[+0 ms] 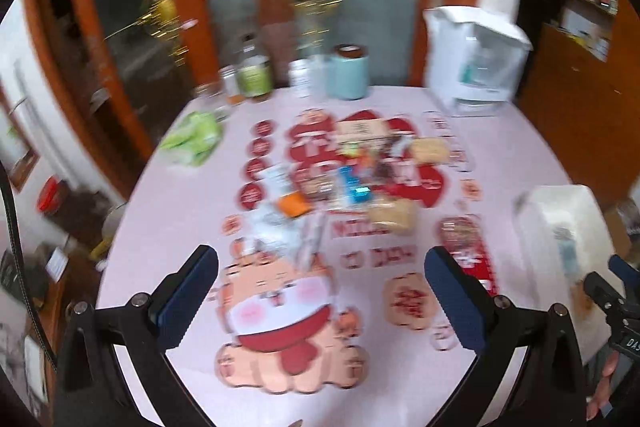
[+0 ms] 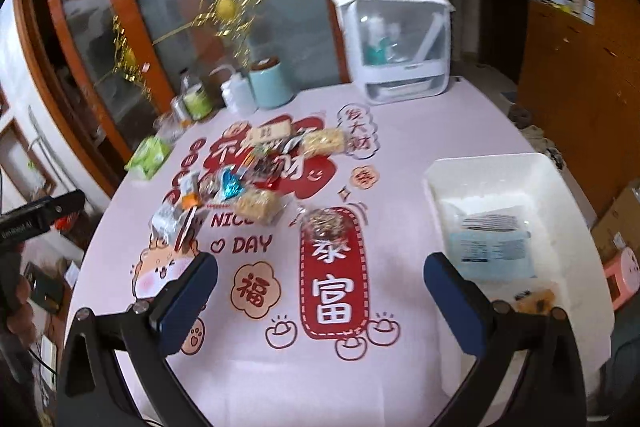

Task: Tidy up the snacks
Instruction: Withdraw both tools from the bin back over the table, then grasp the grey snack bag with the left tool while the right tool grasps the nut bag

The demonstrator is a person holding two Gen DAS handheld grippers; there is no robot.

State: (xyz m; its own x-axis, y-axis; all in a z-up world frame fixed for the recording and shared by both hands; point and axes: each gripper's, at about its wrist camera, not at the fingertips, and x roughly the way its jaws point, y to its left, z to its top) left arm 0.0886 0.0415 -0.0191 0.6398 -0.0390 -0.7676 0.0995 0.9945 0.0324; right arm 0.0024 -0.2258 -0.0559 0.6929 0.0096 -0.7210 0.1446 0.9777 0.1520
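I held my right hand-held gripper [image 2: 320, 301] and my left hand-held gripper [image 1: 320, 291] both wide and empty above the desk [image 2: 400, 367], the heap of wrapped snacks [image 2: 256, 179] lying well ahead and the white bin [image 2: 552, 179] to my right.

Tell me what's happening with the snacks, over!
Left claw open, empty. Right claw open, empty. Snack pile mid-table; white bin on the right holds a few packets. Nothing in the way.
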